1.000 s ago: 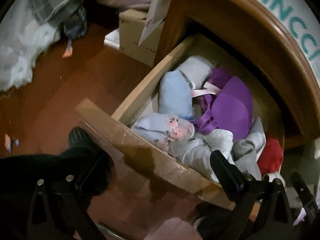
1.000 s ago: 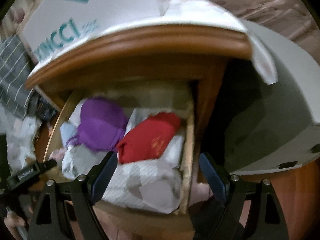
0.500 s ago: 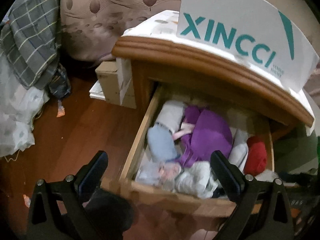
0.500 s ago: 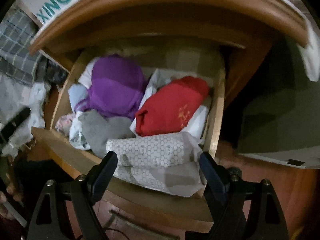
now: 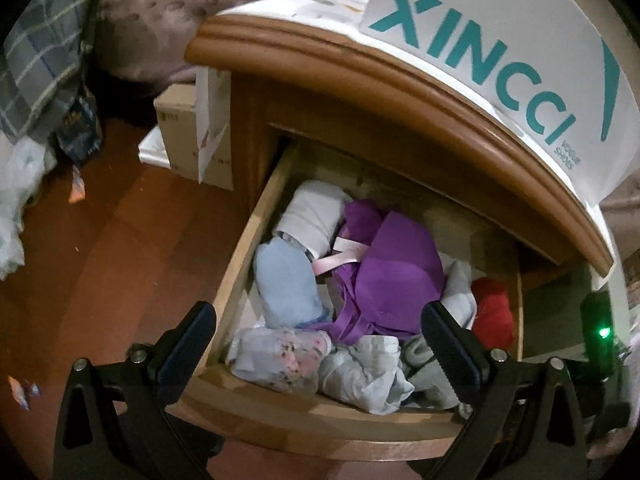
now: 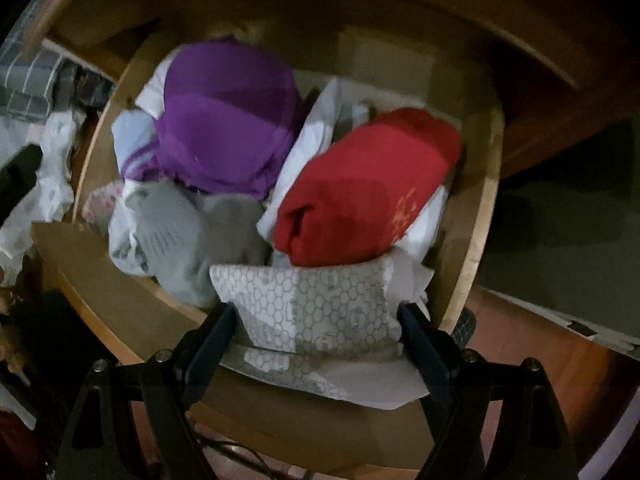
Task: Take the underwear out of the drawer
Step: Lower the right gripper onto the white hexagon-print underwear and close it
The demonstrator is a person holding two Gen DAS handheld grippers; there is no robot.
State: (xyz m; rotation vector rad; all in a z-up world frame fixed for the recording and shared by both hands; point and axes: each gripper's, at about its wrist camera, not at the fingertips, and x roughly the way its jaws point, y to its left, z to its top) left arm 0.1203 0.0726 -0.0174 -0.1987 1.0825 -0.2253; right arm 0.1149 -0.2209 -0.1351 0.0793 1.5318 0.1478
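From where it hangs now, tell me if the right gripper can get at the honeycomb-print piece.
Probably yes. The right gripper is open, its fingers either side of the honeycomb-print piece, which lies on top at the drawer front with nothing over it.

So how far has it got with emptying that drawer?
The drawer is already pulled open. In hand: the right tongs sit open on either side of the honeycomb-patterned folded piece at the front, not yet closed. The left tongs hover open, empty. Nothing is out yet; the purple garment and red bundle remain inside.
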